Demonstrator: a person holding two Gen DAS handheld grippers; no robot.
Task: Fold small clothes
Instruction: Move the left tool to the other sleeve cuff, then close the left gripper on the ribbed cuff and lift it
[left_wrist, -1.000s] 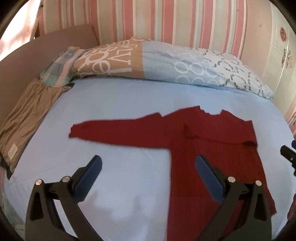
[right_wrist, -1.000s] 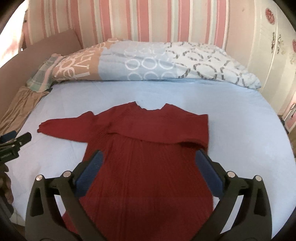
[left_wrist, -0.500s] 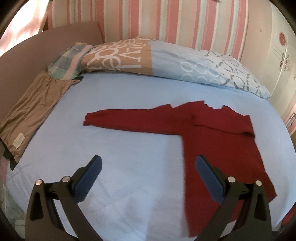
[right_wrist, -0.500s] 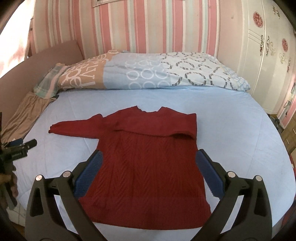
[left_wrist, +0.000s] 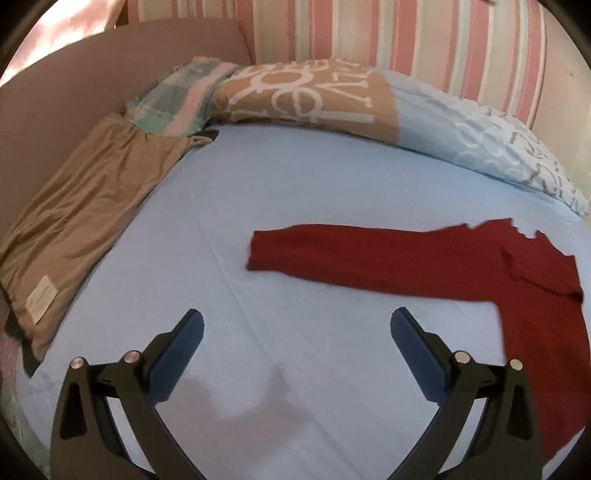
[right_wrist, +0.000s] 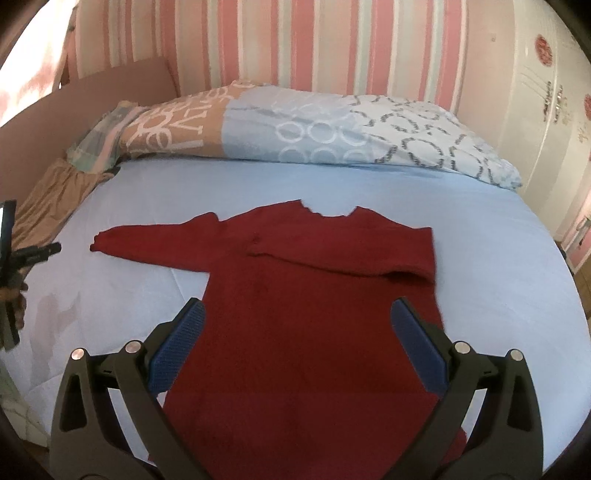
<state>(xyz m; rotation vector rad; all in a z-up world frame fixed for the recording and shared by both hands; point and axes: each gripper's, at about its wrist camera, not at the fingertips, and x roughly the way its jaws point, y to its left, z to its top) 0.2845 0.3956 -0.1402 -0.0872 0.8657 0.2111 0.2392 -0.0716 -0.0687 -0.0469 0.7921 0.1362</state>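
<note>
A dark red knit sweater (right_wrist: 314, 302) lies flat on the light blue bed sheet (right_wrist: 498, 236). Its right sleeve is folded across the chest; its left sleeve (left_wrist: 351, 254) stretches out to the left. My left gripper (left_wrist: 295, 336) is open and empty above bare sheet, short of the sleeve's cuff. My right gripper (right_wrist: 293, 325) is open and empty above the sweater's body. The left gripper also shows at the left edge of the right wrist view (right_wrist: 33, 253).
A patterned duvet (right_wrist: 314, 129) is bunched along the head of the bed. A folded tan garment (left_wrist: 85, 206) lies at the bed's left edge by the brown headboard (left_wrist: 74, 85). A white wardrobe (right_wrist: 546, 92) stands to the right.
The left gripper has swung left, so the sweater has slid to the right of its view and the tan garment looms larger. The right gripper first pulled back, then moved forward again over the sweater.
</note>
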